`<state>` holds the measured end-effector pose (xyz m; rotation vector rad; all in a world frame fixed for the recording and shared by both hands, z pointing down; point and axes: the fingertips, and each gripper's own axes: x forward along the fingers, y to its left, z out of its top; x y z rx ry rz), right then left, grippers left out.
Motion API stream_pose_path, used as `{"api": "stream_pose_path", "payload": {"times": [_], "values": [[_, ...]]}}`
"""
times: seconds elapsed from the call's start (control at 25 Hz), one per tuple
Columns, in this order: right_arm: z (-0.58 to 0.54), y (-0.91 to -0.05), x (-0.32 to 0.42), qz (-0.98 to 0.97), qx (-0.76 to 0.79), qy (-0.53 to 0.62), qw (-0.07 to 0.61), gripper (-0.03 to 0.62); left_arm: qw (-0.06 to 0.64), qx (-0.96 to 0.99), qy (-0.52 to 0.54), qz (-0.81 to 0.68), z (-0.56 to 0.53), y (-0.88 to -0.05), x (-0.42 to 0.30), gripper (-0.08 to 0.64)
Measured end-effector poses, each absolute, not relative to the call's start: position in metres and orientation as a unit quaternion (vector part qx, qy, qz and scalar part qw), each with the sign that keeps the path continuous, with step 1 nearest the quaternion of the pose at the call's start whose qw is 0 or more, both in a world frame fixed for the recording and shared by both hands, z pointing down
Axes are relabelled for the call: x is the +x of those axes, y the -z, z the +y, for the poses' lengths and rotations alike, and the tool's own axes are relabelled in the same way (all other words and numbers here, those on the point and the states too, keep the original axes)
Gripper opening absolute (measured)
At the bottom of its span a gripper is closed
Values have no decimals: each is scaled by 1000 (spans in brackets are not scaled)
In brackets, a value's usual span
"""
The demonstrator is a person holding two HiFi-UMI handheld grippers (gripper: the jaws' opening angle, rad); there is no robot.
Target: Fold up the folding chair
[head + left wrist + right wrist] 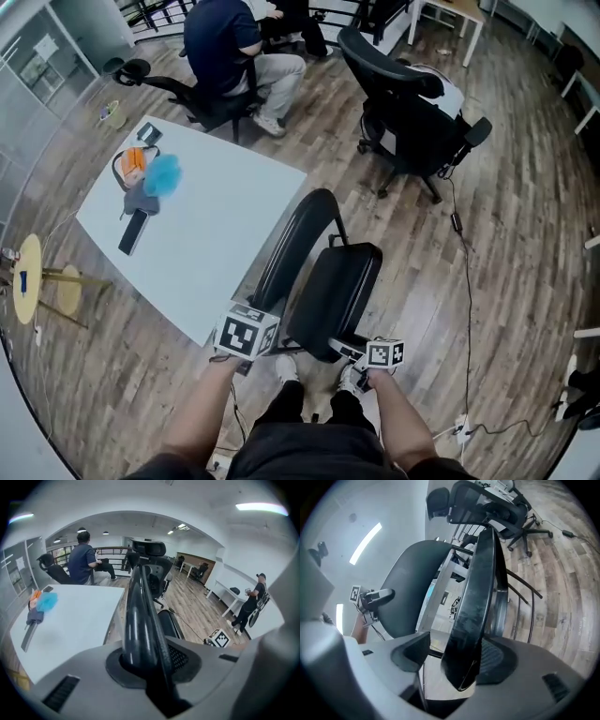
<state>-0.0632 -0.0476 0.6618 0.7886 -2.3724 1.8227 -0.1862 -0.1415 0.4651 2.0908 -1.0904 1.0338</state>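
Observation:
The black folding chair (pixel 323 272) stands beside the white table (pixel 216 244), its seat (pixel 337 292) tipped up towards the backrest (pixel 298 234). My left gripper (pixel 246 335) is at the near end of the backrest. In the left gripper view the gripper (pixel 150 663) is shut on the backrest's glossy rim (pixel 140 620). My right gripper (pixel 380 354) is at the seat's near edge. In the right gripper view the seat's edge (pixel 473 606) lies between the jaws of that gripper (pixel 457 654). It lies against the right pad (pixel 499 663), and a gap shows at the other pad.
On the table lie an orange and blue bundle (pixel 150 173) and a dark flat item (pixel 133 232). A black office chair (pixel 412 112) stands beyond, and a person (pixel 225 47) sits at the back. A cable (pixel 466 281) runs over the wooden floor; a yellow stool (pixel 28 277) stands left.

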Motion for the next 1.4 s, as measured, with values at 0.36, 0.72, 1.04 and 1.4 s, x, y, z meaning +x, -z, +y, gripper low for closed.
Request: {"api": "stream_pose_path", "payload": {"times": [0.36,0.72,1.04,1.4], "values": [[-100,-615,-233,-818,195,-536,67,299,230,798,-384,-403,-168,-445,-254,80],[-130,-620,-300,-808,215,-542,84,239,265,803,-377,-378,-190,-457,-315,78],[-148,-631,-326,-818,227,-513,129,239,248,815,-377,-363,-210,-461,-333,81],[-130,-635,-282,-798,364,-455,151,290,204,824,-289,-442,-204,-429,-368,231]]}}
